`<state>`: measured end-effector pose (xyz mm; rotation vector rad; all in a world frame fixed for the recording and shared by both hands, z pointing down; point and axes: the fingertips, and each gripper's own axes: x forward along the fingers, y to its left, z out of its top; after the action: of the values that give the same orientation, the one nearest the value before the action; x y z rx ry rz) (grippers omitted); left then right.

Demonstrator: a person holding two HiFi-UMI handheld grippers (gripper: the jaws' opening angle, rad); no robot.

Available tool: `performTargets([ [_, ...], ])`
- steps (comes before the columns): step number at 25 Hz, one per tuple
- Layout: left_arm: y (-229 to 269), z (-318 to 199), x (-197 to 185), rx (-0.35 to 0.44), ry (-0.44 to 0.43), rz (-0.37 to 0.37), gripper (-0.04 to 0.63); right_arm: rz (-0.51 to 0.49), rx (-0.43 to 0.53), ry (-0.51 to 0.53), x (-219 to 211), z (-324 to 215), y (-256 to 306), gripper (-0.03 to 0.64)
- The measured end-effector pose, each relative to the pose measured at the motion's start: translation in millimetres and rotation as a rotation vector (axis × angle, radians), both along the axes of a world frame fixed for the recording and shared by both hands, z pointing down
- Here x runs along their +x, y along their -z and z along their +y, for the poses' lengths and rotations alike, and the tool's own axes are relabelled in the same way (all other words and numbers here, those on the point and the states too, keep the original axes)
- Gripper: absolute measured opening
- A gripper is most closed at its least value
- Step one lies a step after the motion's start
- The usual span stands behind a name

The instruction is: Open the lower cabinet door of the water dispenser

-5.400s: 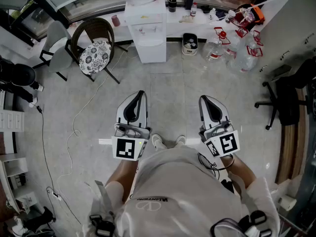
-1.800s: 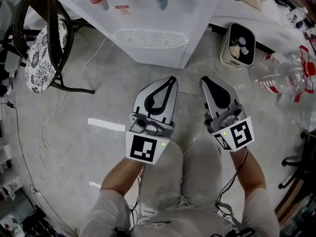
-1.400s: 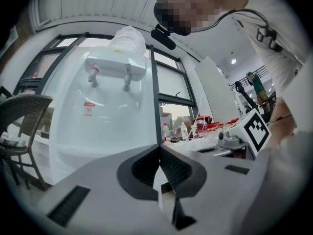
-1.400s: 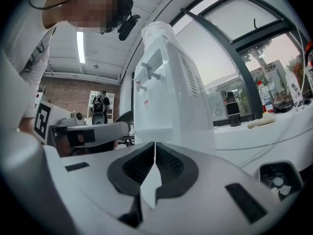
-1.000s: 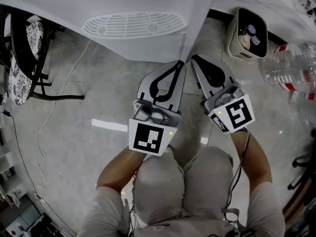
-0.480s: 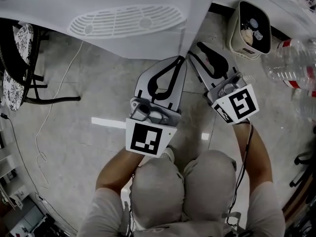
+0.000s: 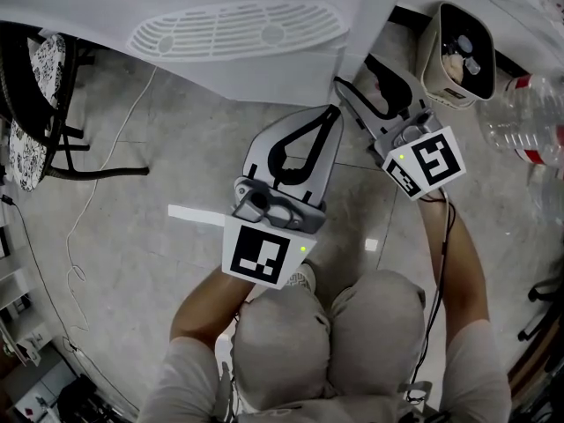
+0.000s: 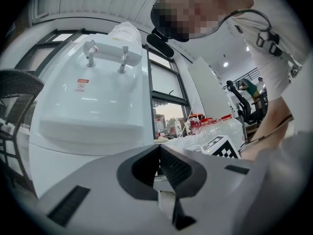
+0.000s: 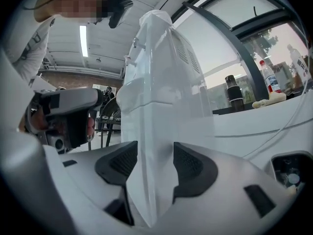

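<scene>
Fingers (image 9: 190,168) of the right gripper (image 9: 155,165) sit on either side of the door's (image 9: 146,146) vertical edge, at the front right corner of the dispenser (image 9: 161,82). The white edge fills the space between the two ribbed pads, and no gap shows on either side, so the jaws are clamped on it. From the head view, this gripper (image 7: 352,93) reaches in under the overhang of the drip tray (image 7: 238,32) and meets the door (image 7: 264,76) at its right-hand edge, low down near the floor (image 7: 176,174).

The left gripper's (image 8: 159,168) pads are pressed together with nothing between them. It points at the front of the dispenser (image 8: 88,111), which rises ahead and to its left, with two taps (image 8: 105,55) high above. In the head view the left gripper (image 7: 330,117) lies just in front of the door's lower right corner, close beside the right gripper; whether its tip touches the door cannot be told.

A bin (image 7: 463,55) stands just right of the dispenser, with clear bottles (image 7: 529,130) beyond it. A chair (image 7: 35,104) stands well apart to the left, and a cable (image 7: 106,161) trails over the floor there.
</scene>
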<state>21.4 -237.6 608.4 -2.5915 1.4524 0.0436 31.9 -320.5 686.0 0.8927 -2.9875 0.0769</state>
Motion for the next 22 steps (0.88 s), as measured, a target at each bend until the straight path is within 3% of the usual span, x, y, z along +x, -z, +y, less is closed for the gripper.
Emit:
performTargets([
  [14, 1, 14, -5, 0.018, -0.020, 0.010, 0.002, -0.038, 0.022, -0.052, -6, -4, 0, 0.253],
  [22, -3, 46, -16, 0.009, -0.009, 0.024, 0.002, -0.039, 0.039, 0.058, -2, 57, -1, 0.186],
])
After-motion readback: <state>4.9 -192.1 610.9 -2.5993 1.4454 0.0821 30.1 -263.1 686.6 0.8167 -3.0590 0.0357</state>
